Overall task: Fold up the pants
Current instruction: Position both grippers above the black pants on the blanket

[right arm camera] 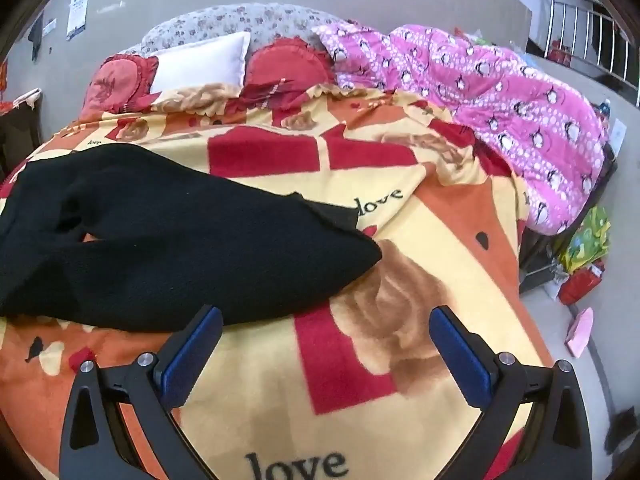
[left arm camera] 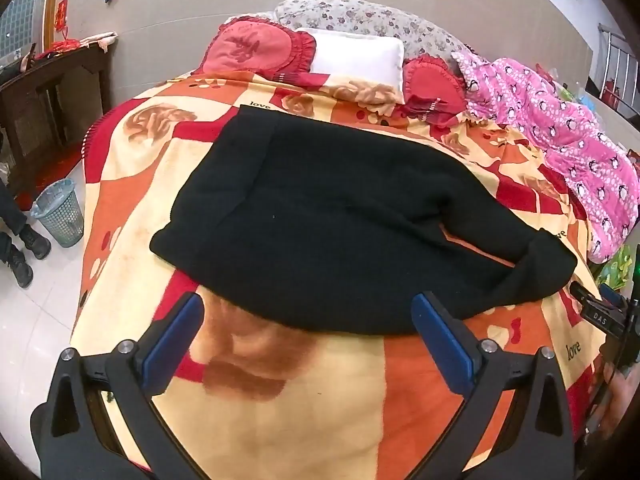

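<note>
The soft black knit pants (left arm camera: 340,216) lie across the patterned orange fleece blanket (left arm camera: 280,400), long axis left to right. Both the left tongs (left arm camera: 308,320) and right tongs (right arm camera: 326,332) hover spread wide and empty just near of them. The left tongs face the pants' middle, the right their right end.

Counts: 1 black pants (left arm camera: 340,216), 1 blanket (left arm camera: 304,400), 2 red cushions (left arm camera: 256,50), 1 white pillow (left arm camera: 356,58), 1 pink quilt (right arm camera: 500,116), 1 waste basket (left arm camera: 60,212), 2 grippers.

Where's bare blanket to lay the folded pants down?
Free: the blanket between the black pants and the pink penguin quilt, and the near strip before the pants' edge. Crowded: the head end, with the white pillow and red cushions.
</note>
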